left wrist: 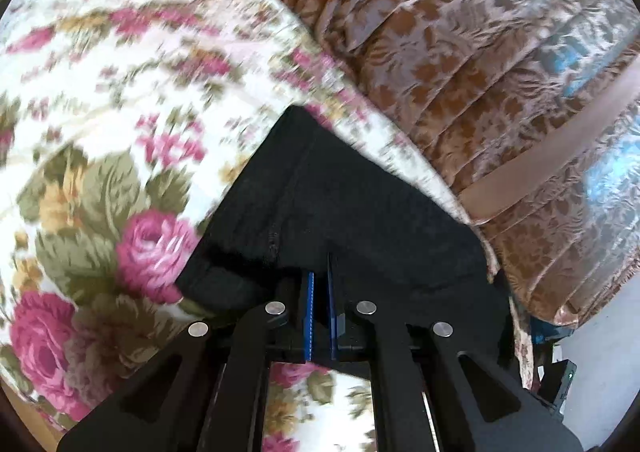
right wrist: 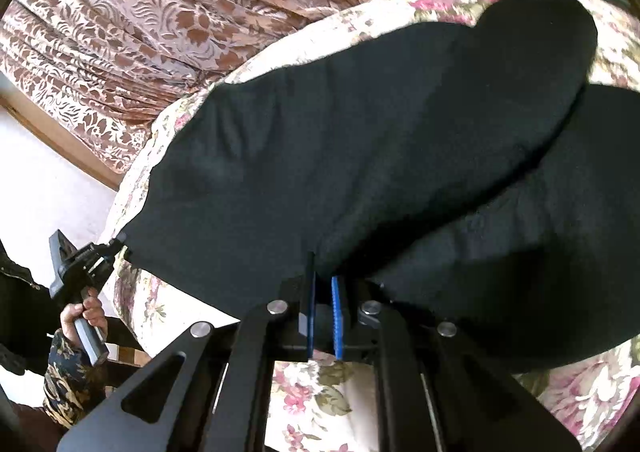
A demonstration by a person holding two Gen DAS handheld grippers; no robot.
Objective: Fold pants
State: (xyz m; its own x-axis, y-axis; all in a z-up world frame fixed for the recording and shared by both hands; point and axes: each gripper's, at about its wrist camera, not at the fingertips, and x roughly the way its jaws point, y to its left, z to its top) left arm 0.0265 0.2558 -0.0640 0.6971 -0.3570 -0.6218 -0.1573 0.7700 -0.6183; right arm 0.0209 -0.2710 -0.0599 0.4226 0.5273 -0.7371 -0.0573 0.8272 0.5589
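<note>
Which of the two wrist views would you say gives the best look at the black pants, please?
The right wrist view: the black pants stretch across most of it over the floral blanket, with the left gripper pinching their far edge. The left wrist view shows only a dark corner of them clamped ahead of its pads.

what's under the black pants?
The floral blanket shows all around the black pants; the part beneath them is covered, so anything else there can't be seen.

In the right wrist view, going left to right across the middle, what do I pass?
Person's hand holding the left claw, then the right claw gripping the black pants, then the floral blanket.
</note>
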